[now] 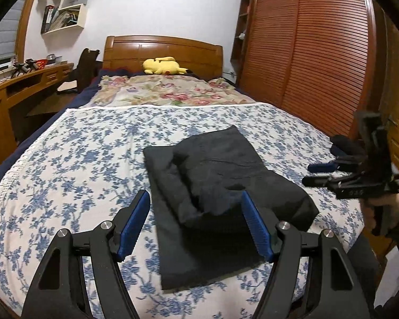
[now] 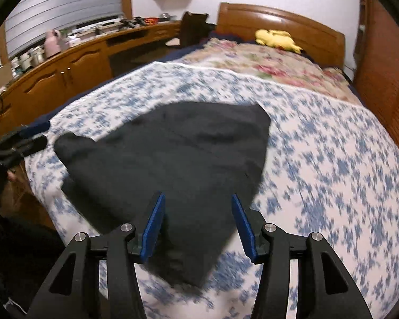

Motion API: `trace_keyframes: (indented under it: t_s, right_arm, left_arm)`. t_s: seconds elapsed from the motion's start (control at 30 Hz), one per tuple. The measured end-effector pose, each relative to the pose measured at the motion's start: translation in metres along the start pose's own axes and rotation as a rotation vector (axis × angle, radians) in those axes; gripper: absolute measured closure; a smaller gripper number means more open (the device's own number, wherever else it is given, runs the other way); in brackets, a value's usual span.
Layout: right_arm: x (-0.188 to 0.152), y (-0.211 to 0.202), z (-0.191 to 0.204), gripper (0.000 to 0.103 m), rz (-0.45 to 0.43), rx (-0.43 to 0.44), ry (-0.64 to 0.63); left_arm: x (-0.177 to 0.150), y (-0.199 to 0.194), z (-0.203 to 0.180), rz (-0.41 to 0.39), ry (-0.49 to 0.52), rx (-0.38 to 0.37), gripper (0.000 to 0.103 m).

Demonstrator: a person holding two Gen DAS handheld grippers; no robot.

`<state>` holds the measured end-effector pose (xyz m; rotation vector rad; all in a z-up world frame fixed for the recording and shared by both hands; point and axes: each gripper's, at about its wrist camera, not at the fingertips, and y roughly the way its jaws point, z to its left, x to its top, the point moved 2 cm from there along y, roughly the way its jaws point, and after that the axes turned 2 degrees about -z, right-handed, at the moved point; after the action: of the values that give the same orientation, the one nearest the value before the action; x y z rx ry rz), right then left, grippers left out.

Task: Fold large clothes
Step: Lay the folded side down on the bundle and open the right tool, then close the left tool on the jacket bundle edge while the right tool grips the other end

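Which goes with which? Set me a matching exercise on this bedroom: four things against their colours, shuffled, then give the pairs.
Things:
1. folded garment
2. plush toy
3. gripper pads
4. headboard

Colours:
A. yellow
B. brown wood
C. black
D. blue

Pairs: 1-C, 2-A, 3-D, 4-B

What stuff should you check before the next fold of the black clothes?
1. Left tongs open: ok.
2. Right tongs open: ok.
3. Neither holds cloth: ok.
4. Black garment lies on the blue flowered bedspread: ok.
5. Garment flat and smooth: not ok, top layer is bunched.
6. Which edge to grab next: cannot tell, right wrist view is blurred.
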<state>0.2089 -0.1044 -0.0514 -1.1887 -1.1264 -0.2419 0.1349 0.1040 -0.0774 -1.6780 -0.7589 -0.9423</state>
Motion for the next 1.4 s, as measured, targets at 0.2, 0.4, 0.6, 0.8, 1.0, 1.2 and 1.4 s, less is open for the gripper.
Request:
trace_keyframes:
  t_s: [0.2,0.4,0.6,0.8,1.0,1.2,1.4]
  right_arm:
    - [-0.012,0.015,-0.004,0.049,0.027,0.033,0.039]
    - [-0.021,0.021,-0.017,0.049,0.021,0.062,0.066]
    - [-0.024,0.027,-0.026,0.049,0.019,0.093,0.092]
    - [-0.025,0.024,-0.022,0.049,0.011,0.085,0.076]
    - [-0.025,0.020,-0.021,0.049,0.000,0.096,0.079]
    - [-0.019,0.011,-0.012,0.049,-0.027,0.117,0.033]
    - [-0.020,0.006,0.002,0.050,-0.042,0.193,0.001]
  left_arm:
    - [-0.004,0.007,-0.012,0.018,0.017,-0.032,0.031]
    - [-0.005,0.011,-0.020,0.039,0.036,-0.055,0.045]
    - [-0.014,0.025,-0.017,0.103,0.043,-0.014,0.050]
    - [-0.020,0.030,-0.013,0.141,0.023,-0.048,0.076]
    - [-0.016,0.018,-0.026,0.115,0.070,-0.040,0.093]
    - [-0.004,-0.004,-0.026,0.055,0.106,0.003,0.096]
    - [-0.022,-0.003,0.012,0.090,0.040,0.066,0.097]
